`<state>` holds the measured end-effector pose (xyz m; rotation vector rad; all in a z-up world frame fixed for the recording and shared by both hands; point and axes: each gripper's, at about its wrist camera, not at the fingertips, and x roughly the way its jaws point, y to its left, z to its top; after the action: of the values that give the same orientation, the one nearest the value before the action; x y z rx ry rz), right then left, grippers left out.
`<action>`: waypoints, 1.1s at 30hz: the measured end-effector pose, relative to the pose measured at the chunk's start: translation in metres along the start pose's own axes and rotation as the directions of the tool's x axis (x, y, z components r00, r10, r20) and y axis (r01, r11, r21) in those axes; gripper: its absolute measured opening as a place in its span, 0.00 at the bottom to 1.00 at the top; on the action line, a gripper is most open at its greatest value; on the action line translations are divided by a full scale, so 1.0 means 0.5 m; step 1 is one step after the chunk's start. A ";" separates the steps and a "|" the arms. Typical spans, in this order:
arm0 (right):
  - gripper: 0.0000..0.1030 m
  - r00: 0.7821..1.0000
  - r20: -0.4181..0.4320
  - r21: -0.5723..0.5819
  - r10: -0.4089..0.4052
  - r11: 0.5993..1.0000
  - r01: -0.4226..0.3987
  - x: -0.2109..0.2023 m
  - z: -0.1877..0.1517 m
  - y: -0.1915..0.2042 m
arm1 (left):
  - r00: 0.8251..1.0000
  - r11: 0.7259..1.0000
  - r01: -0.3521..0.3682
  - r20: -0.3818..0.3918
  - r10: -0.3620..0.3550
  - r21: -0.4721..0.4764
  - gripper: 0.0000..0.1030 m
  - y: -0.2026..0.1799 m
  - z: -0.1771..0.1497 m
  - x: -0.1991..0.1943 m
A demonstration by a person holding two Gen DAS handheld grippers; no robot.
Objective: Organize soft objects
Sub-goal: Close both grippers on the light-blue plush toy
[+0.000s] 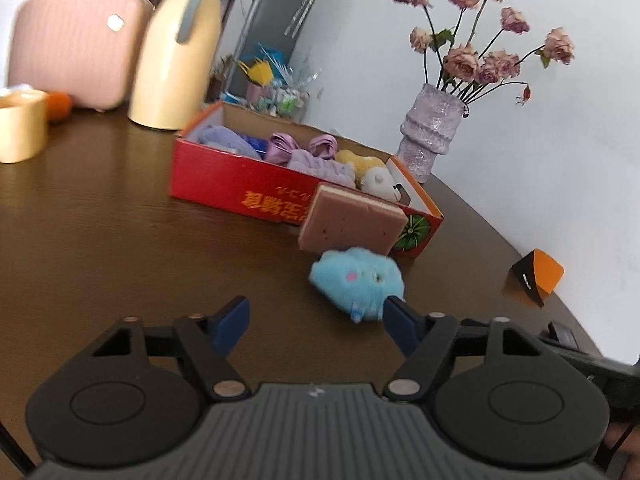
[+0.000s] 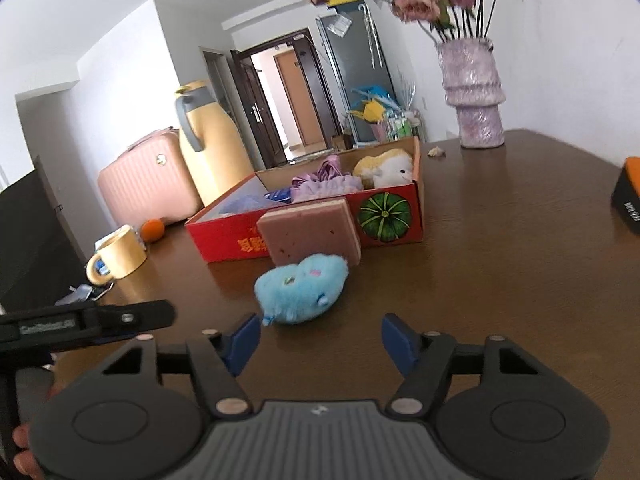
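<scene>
A fluffy blue plush toy [image 1: 357, 280] [image 2: 302, 287] lies on the dark wooden table [image 1: 120, 248] [image 2: 500, 264], just in front of a brown sponge [image 1: 352, 222] [image 2: 310, 230] that leans upright against the long side of a red cardboard box [image 1: 224, 184] [image 2: 404, 224]. Inside the box sit a purple cloth [image 1: 320, 166] [image 2: 324, 186] and a yellow-and-white plush [image 1: 374, 172] [image 2: 386, 168]. The left gripper [image 1: 316, 324] has its jaws spread wide with nothing between them; its right fingertip is touching or just beside the blue toy's near edge. The right gripper [image 2: 318, 338] is likewise spread and empty, just short of the toy. Behind the box stand a yellow thermos jug [image 1: 176, 52] [image 2: 212, 148], a pink suitcase [image 1: 76, 44] [image 2: 148, 184] and a purple vase [image 1: 430, 128] [image 2: 474, 92] of dried roses. A yellow mug [image 1: 20, 126] [image 2: 116, 258] and an orange [image 1: 58, 106] [image 2: 153, 230] sit off to the side.
</scene>
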<state>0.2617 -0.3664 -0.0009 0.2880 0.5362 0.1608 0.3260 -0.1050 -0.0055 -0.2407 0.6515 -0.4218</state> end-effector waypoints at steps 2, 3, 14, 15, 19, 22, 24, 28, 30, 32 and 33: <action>0.61 1.000 -0.015 0.023 0.021 1.000 -0.021 0.040 0.017 -0.006 | 0.998 0.999 0.033 -0.052 -0.034 -0.020 0.62 0.003 0.019 0.049; 0.60 0.999 -0.029 0.041 0.030 0.999 -0.029 0.064 0.026 -0.009 | 0.995 0.998 0.054 -0.080 -0.058 -0.044 0.61 0.006 0.024 0.070; 0.36 0.984 -0.096 0.225 0.151 0.966 -0.127 0.222 0.054 -0.052 | 0.964 0.945 0.173 -0.149 -0.220 -0.276 0.24 0.061 0.024 0.184; 0.35 0.983 -0.093 0.224 0.156 0.965 -0.132 0.225 0.050 -0.052 | 0.962 0.941 0.176 -0.150 -0.226 -0.289 0.23 0.065 0.023 0.185; 0.33 0.981 -0.078 0.265 0.178 0.952 -0.151 0.223 0.039 -0.061 | 0.962 0.941 0.186 -0.142 -0.233 -0.284 0.20 0.061 0.022 0.182; 0.32 0.983 -0.078 0.265 0.168 0.954 -0.142 0.194 0.027 -0.054 | 0.962 0.950 0.196 -0.142 -0.235 -0.245 0.20 0.045 0.008 0.161; 0.31 0.983 -0.080 0.261 0.164 0.955 -0.138 0.162 0.011 -0.053 | 0.961 0.957 0.208 -0.138 -0.238 -0.204 0.20 0.034 -0.012 0.140; 0.30 0.981 -0.080 0.291 0.179 0.945 -0.149 0.092 -0.031 -0.056 | 0.947 0.945 0.252 -0.147 -0.284 -0.207 0.20 0.023 -0.061 0.079; 0.30 0.981 -0.081 0.288 0.174 0.947 -0.144 0.056 -0.049 -0.053 | 0.942 0.946 0.262 -0.161 -0.294 -0.191 0.20 0.008 -0.083 0.049; 0.30 0.983 -0.079 0.269 0.165 0.953 -0.138 0.027 -0.059 -0.044 | 0.941 0.949 0.271 -0.166 -0.296 -0.159 0.20 -0.009 -0.097 0.022; 0.30 0.984 -0.072 0.263 0.162 0.955 -0.137 0.016 -0.061 -0.041 | 0.940 0.949 0.277 -0.162 -0.300 -0.147 0.20 -0.017 -0.100 0.012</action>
<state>0.2540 -0.3771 -0.0358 0.5775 0.6291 0.2534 0.2962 -0.1194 -0.0444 -0.4209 0.8278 -0.6938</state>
